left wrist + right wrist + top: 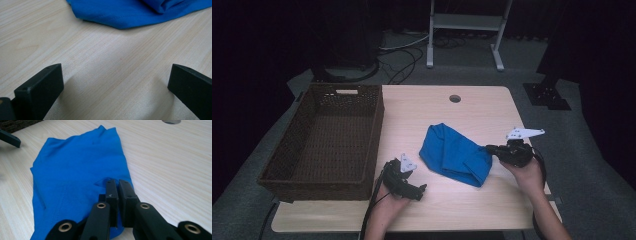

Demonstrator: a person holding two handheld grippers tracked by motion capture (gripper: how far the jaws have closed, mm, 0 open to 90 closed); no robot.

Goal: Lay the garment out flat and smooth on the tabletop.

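Pale wood grain covered the counter [472,205], which stood in a dim room with dark drapes and a metal stand at twelve o'clock. Nearest the person, at about seven o'clock, the left tongs [421,190] rested low over bare wood with their jaws spread wide and nothing between them. At about three o'clock the right tongs [117,185] were pinched together on a fold at the near edge of the blue cloth [455,154], which lay loosely bunched in the middle of the counter.

The cloth looked like light, soft knit, perhaps a T-shirt with a stitched hem. It would likely sag, stretch and slide over the smooth wood instead of keeping any shape. A doubled fold or the hem seemed the surest place to pinch, ideally with a second hold well apart from the first to spread the weight.

Farther off, at nine to ten o'clock, the brown wicker basket [373,129] overhung the counter's edge. How many layers the right tongs held could not be told, and the cloth's underside and true outline stayed hidden in its folds.
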